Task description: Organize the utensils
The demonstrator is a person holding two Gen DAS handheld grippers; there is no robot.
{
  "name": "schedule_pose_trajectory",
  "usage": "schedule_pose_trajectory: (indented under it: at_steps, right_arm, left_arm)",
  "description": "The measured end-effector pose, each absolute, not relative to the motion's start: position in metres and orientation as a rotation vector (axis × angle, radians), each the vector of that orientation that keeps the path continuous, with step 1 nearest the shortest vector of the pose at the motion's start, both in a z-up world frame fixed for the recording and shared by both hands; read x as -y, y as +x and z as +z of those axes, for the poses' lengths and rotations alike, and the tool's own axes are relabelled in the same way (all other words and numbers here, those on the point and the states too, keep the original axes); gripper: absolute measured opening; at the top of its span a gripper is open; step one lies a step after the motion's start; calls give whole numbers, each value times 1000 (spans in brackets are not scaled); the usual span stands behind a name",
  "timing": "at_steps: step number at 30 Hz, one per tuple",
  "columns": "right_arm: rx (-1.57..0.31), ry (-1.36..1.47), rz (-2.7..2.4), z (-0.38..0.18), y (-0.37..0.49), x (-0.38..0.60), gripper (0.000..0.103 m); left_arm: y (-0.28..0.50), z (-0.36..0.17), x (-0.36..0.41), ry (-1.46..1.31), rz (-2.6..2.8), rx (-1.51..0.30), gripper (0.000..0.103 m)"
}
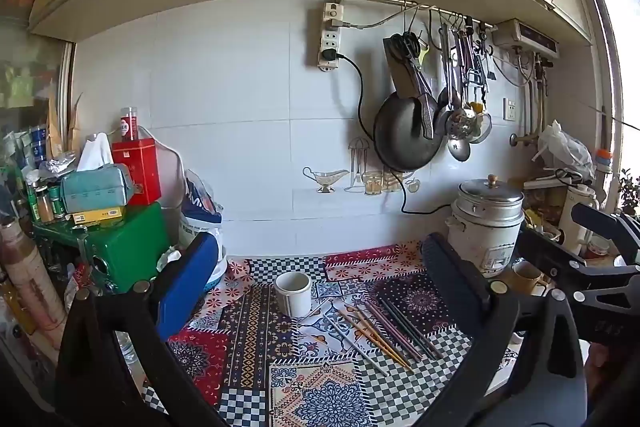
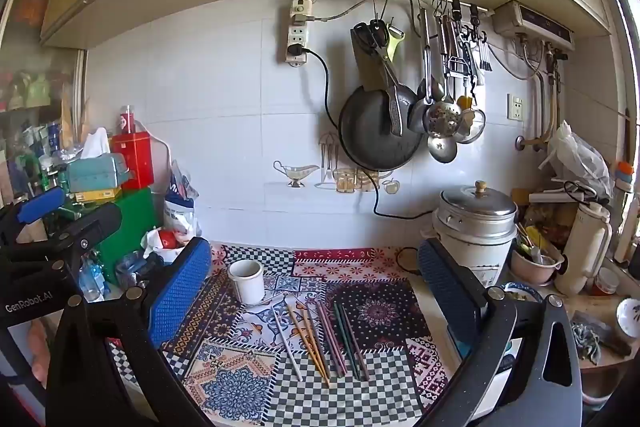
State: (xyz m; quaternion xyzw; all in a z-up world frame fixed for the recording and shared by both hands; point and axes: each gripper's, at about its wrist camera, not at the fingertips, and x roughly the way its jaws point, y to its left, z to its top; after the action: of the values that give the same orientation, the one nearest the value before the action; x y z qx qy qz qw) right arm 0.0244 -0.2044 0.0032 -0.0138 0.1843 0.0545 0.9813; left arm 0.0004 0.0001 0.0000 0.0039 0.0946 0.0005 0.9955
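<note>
The left claw (image 1: 316,267) is held wide apart with nothing in it, and the right claw (image 2: 316,267) is spread wide and empty too. Past both claws, thin chopsticks (image 2: 320,341) are laid side by side on the patterned counter (image 2: 380,399): one white, some tan, some pink, some dark. A white cup (image 2: 247,281) is stood upright just beyond them, toward the left claw.

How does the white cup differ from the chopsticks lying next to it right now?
The white cylindrical ceramic cup stands upright and looks empty; the row of coloured chopsticks lies flat beside it. The cup is short and wide, the chopsticks long and thin. Both rest on the patterned tablecloth, ungripped.
</note>
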Motion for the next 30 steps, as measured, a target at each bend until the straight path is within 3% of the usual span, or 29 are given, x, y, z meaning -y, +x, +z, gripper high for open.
schedule_pose_trajectory:
  at_steps: [30]
  right_arm:
    - [-379,-13,99,0,22,205,103]
  left_arm:
    - [8,-9,9,0,-13,-206,103]
